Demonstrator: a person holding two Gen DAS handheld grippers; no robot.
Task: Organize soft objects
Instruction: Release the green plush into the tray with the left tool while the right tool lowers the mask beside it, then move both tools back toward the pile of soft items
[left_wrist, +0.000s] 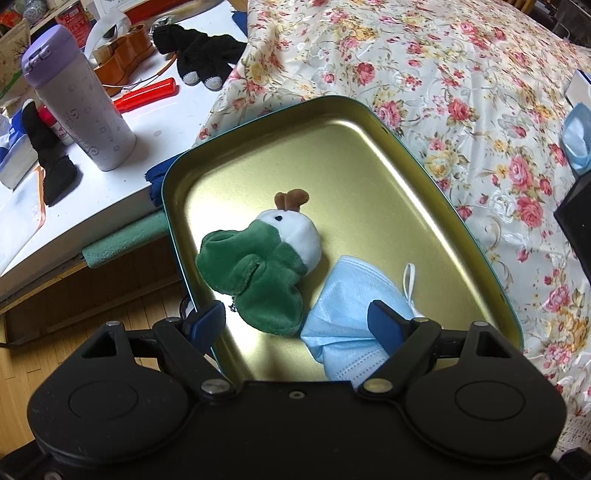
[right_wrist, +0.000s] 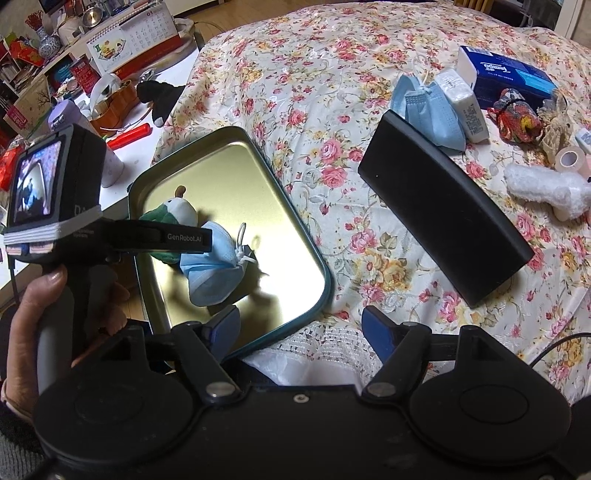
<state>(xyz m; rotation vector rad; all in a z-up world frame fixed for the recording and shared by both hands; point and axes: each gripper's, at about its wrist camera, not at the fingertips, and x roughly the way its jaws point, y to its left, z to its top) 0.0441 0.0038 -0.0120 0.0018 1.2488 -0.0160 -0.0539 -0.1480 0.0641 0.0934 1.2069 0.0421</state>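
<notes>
A gold tin tray (left_wrist: 354, 147) with a teal rim lies on the flowered bedspread and also shows in the right wrist view (right_wrist: 236, 166). In it lie a green-and-white plush toy (left_wrist: 266, 258) and a folded blue face mask (left_wrist: 347, 314), also seen in the right wrist view as plush toy (right_wrist: 177, 212) and mask (right_wrist: 214, 273). My left gripper (left_wrist: 295, 325) is open just above the tray, its right finger over the mask, holding nothing. My right gripper (right_wrist: 301, 332) is open and empty over the tray's near corner. More blue masks (right_wrist: 428, 110) and a white fluffy item (right_wrist: 546, 192) lie at the far right.
A black flat case (right_wrist: 443, 229) lies on the bedspread (right_wrist: 332, 92) right of the tray. A blue tissue box (right_wrist: 509, 77), a white pack, a patterned bundle and tape roll lie beyond. The white desk (left_wrist: 110, 184) on the left holds a purple bottle (left_wrist: 77, 103), black gloves (left_wrist: 199, 55) and clutter.
</notes>
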